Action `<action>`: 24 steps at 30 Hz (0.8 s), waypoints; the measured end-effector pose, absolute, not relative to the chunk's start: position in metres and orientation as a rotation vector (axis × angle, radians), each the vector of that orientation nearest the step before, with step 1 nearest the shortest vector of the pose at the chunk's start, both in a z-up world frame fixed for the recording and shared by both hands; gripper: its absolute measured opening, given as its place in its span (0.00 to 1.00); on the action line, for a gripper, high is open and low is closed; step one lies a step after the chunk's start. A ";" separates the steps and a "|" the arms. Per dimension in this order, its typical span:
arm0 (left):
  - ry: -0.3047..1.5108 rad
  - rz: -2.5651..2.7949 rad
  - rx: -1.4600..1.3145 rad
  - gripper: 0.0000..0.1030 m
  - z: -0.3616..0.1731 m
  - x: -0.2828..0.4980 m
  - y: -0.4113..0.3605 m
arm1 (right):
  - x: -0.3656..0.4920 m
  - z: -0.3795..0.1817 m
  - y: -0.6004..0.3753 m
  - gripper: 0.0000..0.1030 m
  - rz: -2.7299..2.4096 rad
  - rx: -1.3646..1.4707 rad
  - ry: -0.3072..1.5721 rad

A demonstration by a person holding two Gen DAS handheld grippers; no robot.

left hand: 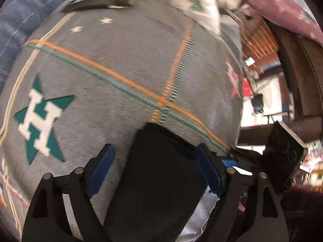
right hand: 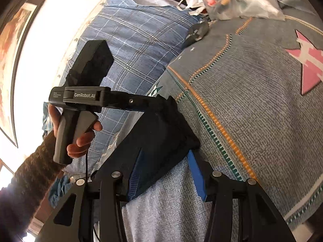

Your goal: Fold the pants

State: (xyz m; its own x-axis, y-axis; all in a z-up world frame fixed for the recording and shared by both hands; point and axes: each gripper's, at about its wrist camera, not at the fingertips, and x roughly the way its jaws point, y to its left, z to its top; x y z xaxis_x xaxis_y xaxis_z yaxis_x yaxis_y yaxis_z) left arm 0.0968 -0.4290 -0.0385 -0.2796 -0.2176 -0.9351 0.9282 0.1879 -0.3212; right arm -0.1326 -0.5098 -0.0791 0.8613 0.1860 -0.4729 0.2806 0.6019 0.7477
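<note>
**Dark pants part-folded on the bedspread, both tools at the near end**

The folded dark-navy fabric pants (left hand: 161,173) lay on the grey patterned bedspread with star motifs (left hand: 125,64), over a pale grey cloth (right hand: 171,205). The left tool (left hand: 155,167) stood wide open, its blue pads astride the bundle without clearly pressing it. The right tool (right hand: 165,171) was part-open around the bundle's lower edge; whether its pads pinched the fabric could not be told. The long axis ran away from both tools, toward the blue checked pillow (right hand: 133,46), narrow end farthest. Risks, as judged: the straddling left pads could close on bedspread as well as pants; a loose right-hand hold could let the layers slide and spoil the fold; either tool might snag the pale cloth beneath.
</note>
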 end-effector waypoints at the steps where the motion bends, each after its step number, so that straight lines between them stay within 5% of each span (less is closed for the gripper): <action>1: 1.360 -1.361 0.770 0.80 -0.039 0.091 -0.431 | -0.132 -0.079 -0.510 0.45 -0.054 0.928 0.548; 4: 1.308 -1.395 0.816 0.73 -0.037 0.082 -0.435 | -0.133 -0.081 -0.509 0.44 -0.037 0.917 0.537; 7: 1.259 -1.384 0.840 0.35 -0.036 0.080 -0.438 | -0.136 -0.081 -0.507 0.41 -0.035 0.887 0.531; 10: 1.274 -1.363 0.786 0.14 -0.036 0.093 -0.434 | -0.132 -0.081 -0.504 0.30 -0.043 0.860 0.530; 13: 1.224 -1.371 0.754 0.12 -0.031 0.091 -0.425 | -0.126 -0.081 -0.503 0.11 -0.032 0.852 0.537; 24: 1.132 -1.338 0.542 0.08 0.031 0.096 -0.354 | -0.124 -0.019 -0.456 0.10 -0.002 0.599 0.513</action>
